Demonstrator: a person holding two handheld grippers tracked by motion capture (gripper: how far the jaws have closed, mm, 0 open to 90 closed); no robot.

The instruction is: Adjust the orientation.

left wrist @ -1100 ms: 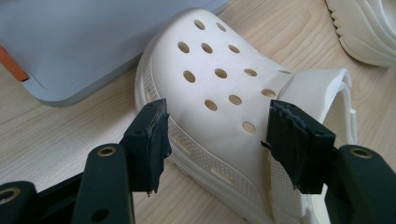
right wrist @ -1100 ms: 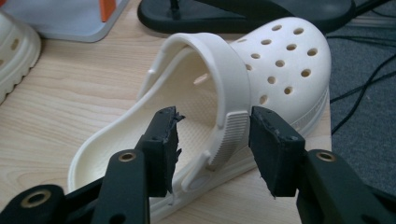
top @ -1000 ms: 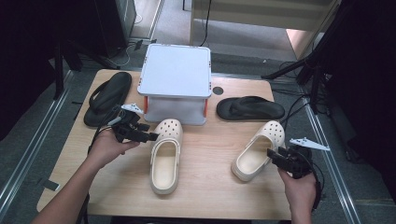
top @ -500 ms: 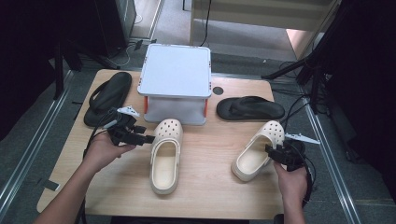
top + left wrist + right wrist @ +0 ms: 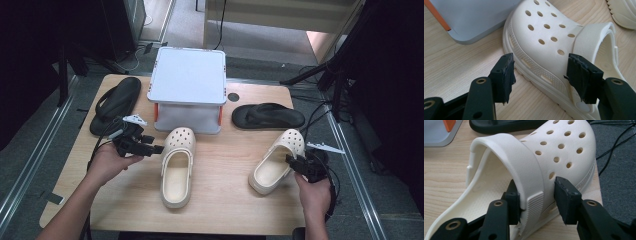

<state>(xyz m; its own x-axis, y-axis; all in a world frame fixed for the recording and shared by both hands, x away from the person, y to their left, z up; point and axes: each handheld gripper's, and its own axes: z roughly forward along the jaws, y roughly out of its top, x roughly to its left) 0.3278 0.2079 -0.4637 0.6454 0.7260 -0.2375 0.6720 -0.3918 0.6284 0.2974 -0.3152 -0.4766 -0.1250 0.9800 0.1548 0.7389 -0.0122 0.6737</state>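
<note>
Two cream perforated clogs lie on the wooden table [image 5: 225, 200]. My left gripper [image 5: 158, 148] is open beside the left clog [image 5: 177, 167]. In the left gripper view its jaws [image 5: 544, 75] straddle that clog's [image 5: 544, 32] side near the strap rivet, and the pads are clear of it. My right gripper [image 5: 291, 161] is at the right clog's [image 5: 275, 162] outer side. In the right gripper view the jaws [image 5: 537, 200] have just been closing over the strap and side wall of that clog [image 5: 559, 147]. The inner jaw is against the strap, and a gap shows at the outer pad [image 5: 565, 195].
A grey lidded box [image 5: 189, 82] stands at the back centre, just behind the left clog. One black flip-flop [image 5: 115, 102] lies at the back left and another [image 5: 267, 115] at the back right. Cables [image 5: 325, 107] trail off the table's right edge.
Both hands have barely shifted. The two clogs lie where they were.
</note>
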